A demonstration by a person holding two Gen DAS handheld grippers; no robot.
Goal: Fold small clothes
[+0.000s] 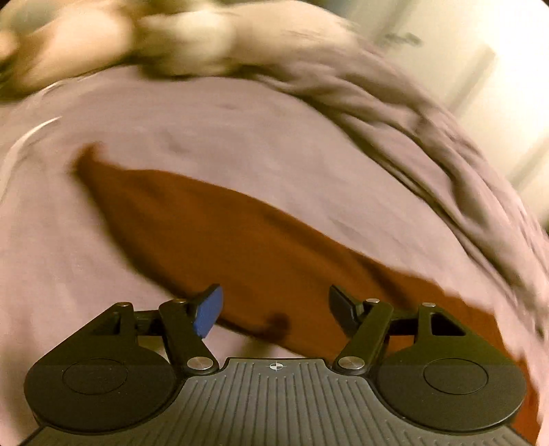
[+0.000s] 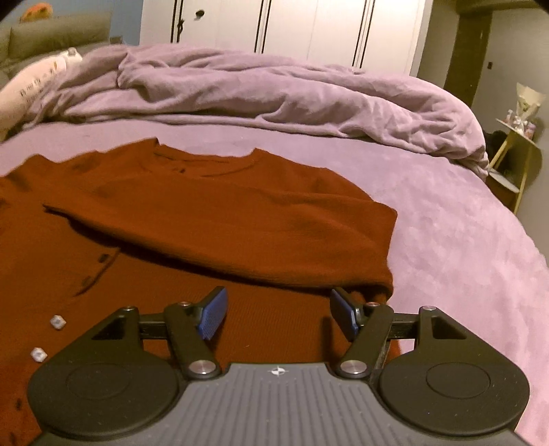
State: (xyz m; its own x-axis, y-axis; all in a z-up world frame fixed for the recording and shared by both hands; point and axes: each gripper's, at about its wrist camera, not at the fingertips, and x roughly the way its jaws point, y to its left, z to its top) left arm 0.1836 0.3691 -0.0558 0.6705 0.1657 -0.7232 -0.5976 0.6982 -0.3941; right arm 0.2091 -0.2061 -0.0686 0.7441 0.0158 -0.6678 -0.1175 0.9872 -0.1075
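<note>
- Right gripper [image 2: 276, 314]: 2 black fingers with blue pads [image 2: 212, 314], jaws spread wide, nothing between them; poised over the near part of the garment.
- Left gripper [image 1: 274, 310]: jaws likewise spread wide and empty, above the garment's near edge; this view is smeared with motion blur.
- Rust-red top [image 2: 212, 219]: lies flat on the bed, neckline toward the far side. 1 side panel with its sleeve is folded across the body, its edge ending just beyond the right gripper's right finger.
- 2 small pale buttons [image 2: 57, 321]: on the red cloth, near left in the right wrist view.
- Lilac sheet [image 2: 463, 247]: covers the bed under and around the top.
- Lilac duvet [image 2: 274, 99]: bunched in a heap beyond the top.
- Pale pillow [image 2: 31, 87]: far left, beside the duvet.
- White wardrobe doors [image 2: 291, 27]: behind the bed.
- Small side table [image 2: 514, 154]: far right, beside the bed.
</note>
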